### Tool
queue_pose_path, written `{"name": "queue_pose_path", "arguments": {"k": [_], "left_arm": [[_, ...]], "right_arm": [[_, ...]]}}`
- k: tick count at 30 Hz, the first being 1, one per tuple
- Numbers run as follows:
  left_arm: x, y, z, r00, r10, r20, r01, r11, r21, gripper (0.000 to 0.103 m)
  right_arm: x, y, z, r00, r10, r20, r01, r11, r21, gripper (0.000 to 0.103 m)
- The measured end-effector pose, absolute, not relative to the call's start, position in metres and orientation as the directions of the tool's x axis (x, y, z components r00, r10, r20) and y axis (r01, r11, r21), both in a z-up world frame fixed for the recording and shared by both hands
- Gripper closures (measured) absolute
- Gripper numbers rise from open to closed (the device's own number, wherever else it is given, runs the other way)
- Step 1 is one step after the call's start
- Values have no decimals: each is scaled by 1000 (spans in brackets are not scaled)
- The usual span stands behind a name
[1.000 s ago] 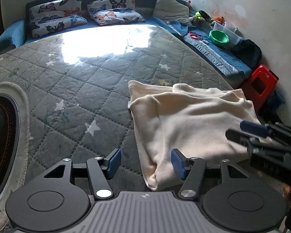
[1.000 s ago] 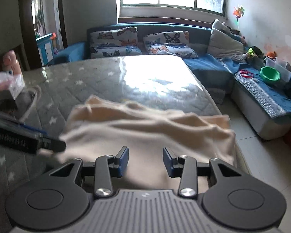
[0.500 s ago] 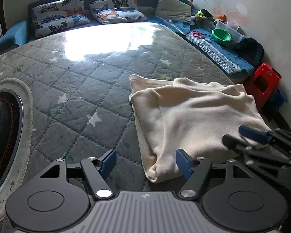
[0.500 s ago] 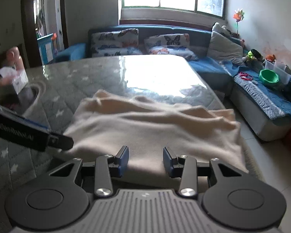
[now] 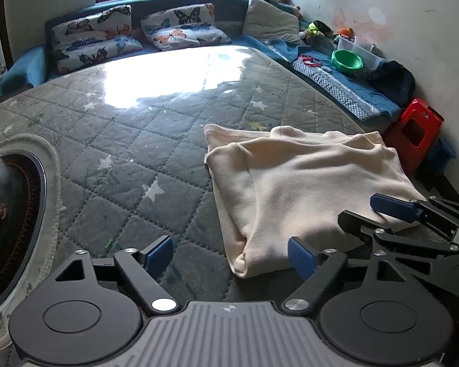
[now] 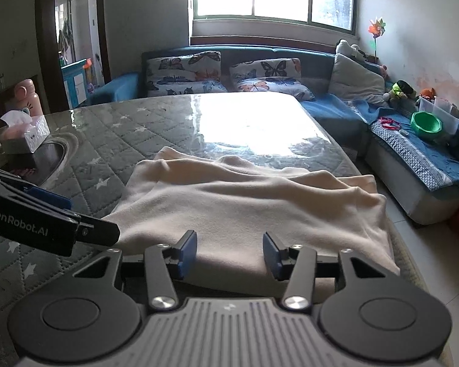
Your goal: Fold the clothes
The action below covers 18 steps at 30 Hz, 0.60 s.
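Both jaws opening, empty; cream garment (image 5: 303, 189) near edge hidden behind right gripper (image 6: 229, 252).

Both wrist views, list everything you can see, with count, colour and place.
folded fleece garment: one, cream, near edge of table
quilted star-print table cover: one, grey-green, under garment
butterfly-print cushions: two, white, on blue sofa
plastic bowl: one, green, side bench
plastic stool: one, red, floor by wall
tissue box: one, white, table's left
left gripper: one, black, jaws opening, empty
right gripper: one, black, jaws opening, over garment's edge
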<state>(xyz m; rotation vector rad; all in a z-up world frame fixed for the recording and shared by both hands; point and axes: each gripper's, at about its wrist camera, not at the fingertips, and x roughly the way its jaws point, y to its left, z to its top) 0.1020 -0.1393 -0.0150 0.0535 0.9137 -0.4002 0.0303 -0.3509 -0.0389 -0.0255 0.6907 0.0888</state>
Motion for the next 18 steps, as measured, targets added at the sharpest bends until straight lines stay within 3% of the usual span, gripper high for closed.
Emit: {"name": "queue_pose_path", "arguments": {"k": [4,9,18], "left_arm": [[97,-139,-11,573,-315,-756,364,925,-110,5],[92,-138,-6,598,-331,-730,378,920,-107,0],[85,-136,-4,606,-340,-719,374,920,-119,0]], "right_arm": [[26,-350,-38,768,79,-635,-96,995,8,47],[21,-347,-35,772,85,-630,-102,995,9,44],[9,-342,-27,791,83,-606,-107,994,-3,31]]}}
